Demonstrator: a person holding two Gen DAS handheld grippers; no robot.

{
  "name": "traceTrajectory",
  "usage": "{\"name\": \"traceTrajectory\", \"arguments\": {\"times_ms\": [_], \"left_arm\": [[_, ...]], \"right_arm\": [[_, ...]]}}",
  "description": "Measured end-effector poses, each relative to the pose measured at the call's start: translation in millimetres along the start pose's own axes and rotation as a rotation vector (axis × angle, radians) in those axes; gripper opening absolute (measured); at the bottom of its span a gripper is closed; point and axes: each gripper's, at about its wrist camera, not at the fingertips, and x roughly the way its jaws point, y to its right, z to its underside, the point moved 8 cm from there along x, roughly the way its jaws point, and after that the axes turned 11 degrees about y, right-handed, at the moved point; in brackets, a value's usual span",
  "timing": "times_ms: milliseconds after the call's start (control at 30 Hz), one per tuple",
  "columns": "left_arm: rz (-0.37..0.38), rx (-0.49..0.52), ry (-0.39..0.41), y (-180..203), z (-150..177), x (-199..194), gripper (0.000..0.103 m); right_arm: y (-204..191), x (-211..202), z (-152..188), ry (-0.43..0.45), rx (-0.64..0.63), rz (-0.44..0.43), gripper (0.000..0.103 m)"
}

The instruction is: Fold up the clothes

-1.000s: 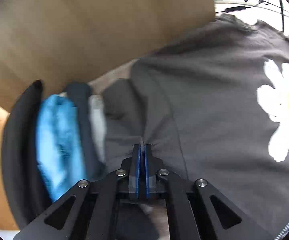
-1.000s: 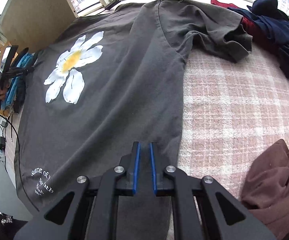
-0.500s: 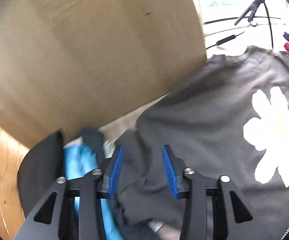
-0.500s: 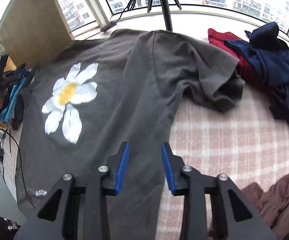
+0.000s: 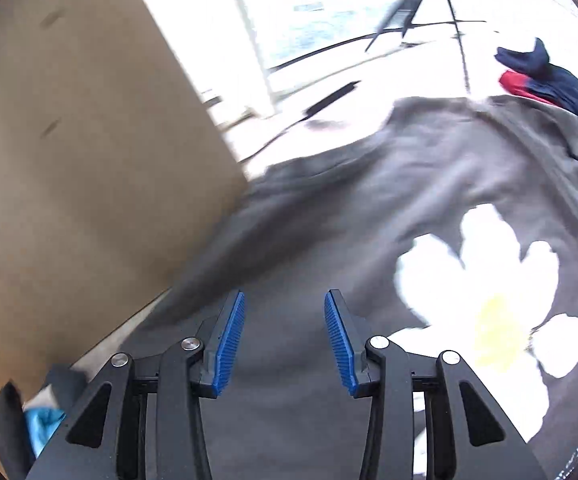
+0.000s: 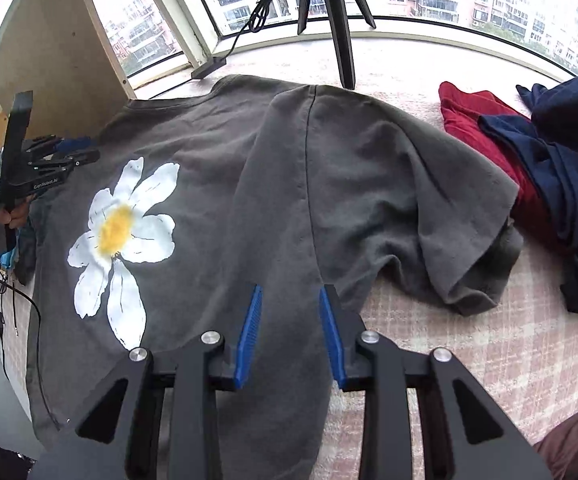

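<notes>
A dark grey T-shirt (image 6: 225,184) with a white daisy print (image 6: 123,236) lies spread on the pink plaid cover (image 6: 489,344). Its right side is folded over along a lengthwise crease, and the sleeve (image 6: 461,240) lies rumpled on the plaid. My right gripper (image 6: 289,320) hovers open above that folded edge, holding nothing. In the left wrist view the same T-shirt (image 5: 329,216) and daisy print (image 5: 485,304) appear blurred. My left gripper (image 5: 285,336) is open above the shirt's left side, empty. The right wrist view shows the left gripper (image 6: 53,156) at the shirt's far left edge, held by a hand.
A red garment (image 6: 485,128) and a navy garment (image 6: 569,168) are heaped at the right. A brown garment (image 6: 577,440) lies at the lower right. A tripod (image 6: 337,20) and a cable stand on the window sill. A wooden panel (image 5: 81,168) rises at the left, blue clothes (image 5: 43,424) beside it.
Both grippers were shut on the T-shirt's edges a second ago, then opened, let go and lifted away. The left view has swung up toward the window.
</notes>
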Motion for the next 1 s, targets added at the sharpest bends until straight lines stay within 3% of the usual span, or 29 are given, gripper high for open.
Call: {"name": "traceTrajectory", "arguments": {"times_ms": [67, 133, 233, 333, 433, 533, 600, 733, 800, 900, 967, 1000], "left_arm": [[0.044, 0.05, 0.008, 26, -10, 7, 0.042], [0.023, 0.098, 0.001, 36, -17, 24, 0.043], [-0.162, 0.121, 0.009, 13, -23, 32, 0.041], [-0.195, 0.072, 0.01, 1, -28, 26, 0.037], [-0.066, 0.069, 0.053, 30, -47, 16, 0.041], [0.054, 0.112, 0.033, 65, -57, 21, 0.042], [0.059, 0.148, 0.017, 83, -53, 23, 0.043], [0.073, 0.127, 0.003, 80, -50, 28, 0.047], [0.091, 0.096, -0.013, 77, -51, 30, 0.05], [0.08, 0.103, -0.009, 73, -53, 29, 0.058], [0.035, 0.113, -0.009, 68, -53, 26, 0.056], [0.007, 0.116, -0.007, 64, -53, 23, 0.047]], "right_arm": [[0, 2, 0, -0.006, 0.005, -0.006, 0.03], [2, 3, 7, -0.016, -0.002, -0.002, 0.03], [11, -3, 12, -0.013, -0.013, 0.033, 0.03], [18, -16, 16, 0.008, 0.017, 0.024, 0.03], [21, -27, 24, 0.019, 0.04, 0.013, 0.03], [22, -29, 42, -0.021, 0.039, 0.005, 0.03], [20, -27, 55, -0.052, 0.031, -0.003, 0.03], [12, -24, 69, -0.063, -0.015, -0.006, 0.031], [8, -24, 71, -0.071, -0.044, 0.003, 0.006], [19, -31, 74, -0.078, -0.036, 0.043, 0.003], [25, -32, 74, -0.078, 0.014, 0.029, 0.003], [27, -33, 74, -0.078, 0.039, 0.022, 0.003]]}}
